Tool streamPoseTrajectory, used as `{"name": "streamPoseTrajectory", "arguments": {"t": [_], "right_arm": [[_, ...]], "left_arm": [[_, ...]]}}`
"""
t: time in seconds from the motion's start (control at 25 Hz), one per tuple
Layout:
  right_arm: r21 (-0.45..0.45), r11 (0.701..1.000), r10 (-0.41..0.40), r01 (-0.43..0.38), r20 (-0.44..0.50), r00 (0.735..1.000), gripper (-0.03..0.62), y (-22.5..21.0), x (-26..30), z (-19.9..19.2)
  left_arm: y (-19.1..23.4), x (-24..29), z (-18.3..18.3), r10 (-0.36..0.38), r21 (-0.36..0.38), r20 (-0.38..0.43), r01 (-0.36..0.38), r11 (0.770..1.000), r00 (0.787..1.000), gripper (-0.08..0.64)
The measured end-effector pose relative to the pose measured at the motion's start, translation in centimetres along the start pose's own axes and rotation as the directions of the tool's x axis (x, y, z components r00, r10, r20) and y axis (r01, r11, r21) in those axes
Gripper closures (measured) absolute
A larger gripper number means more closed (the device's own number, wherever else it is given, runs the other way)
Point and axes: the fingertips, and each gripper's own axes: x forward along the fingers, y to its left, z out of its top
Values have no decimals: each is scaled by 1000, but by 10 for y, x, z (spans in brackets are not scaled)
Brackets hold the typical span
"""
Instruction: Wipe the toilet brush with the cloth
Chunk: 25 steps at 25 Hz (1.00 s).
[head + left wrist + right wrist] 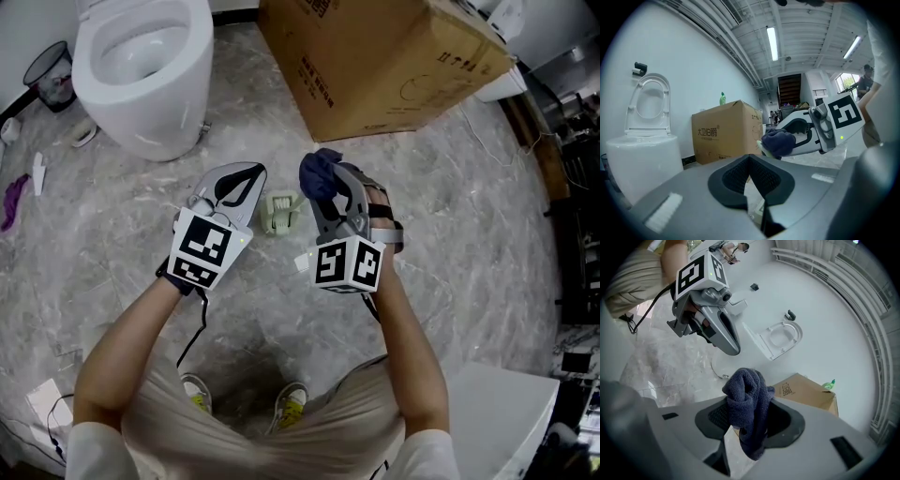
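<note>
A pale green brush-like item (281, 212), likely the toilet brush, lies on the marble floor between the two grippers and below them. My right gripper (323, 185) is held above the floor, shut on a bunched dark blue cloth (317, 171). In the right gripper view the cloth (746, 401) hangs between the pads and hides where they meet. My left gripper (244, 178) hovers just left of the green item, touching nothing. Its pads (761, 176) meet in the left gripper view, with nothing between them. The cloth (778, 142) shows there too.
A white toilet (141, 66) with its lid up stands at the far left. A large cardboard box (375, 56) sits behind the grippers, a green bottle (722, 98) on top. A black bin (52, 75) stands left of the toilet. A white cabinet (506, 412) is near right.
</note>
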Motion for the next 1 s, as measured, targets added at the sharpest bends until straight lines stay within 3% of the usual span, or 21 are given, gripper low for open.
{"name": "streamPoseTrajectory", "arguments": {"t": [0.68,0.88,1.0], "right_arm": [[-89,988,117,-123,-68,991,413,50,3,-23],[-125,972,189,-202,-103,976,413,82,1,-39],[-73,970,227,-231,-59,972,415,92,-4,-23]], "left_arm": [[3,-6,3,9,3,2,-9,1000,1000,561],[14,-15,0,29,-4,-4,-29,1000,1000,561],[22,-16,4,46,-14,8,-46,999,999,561]]}}
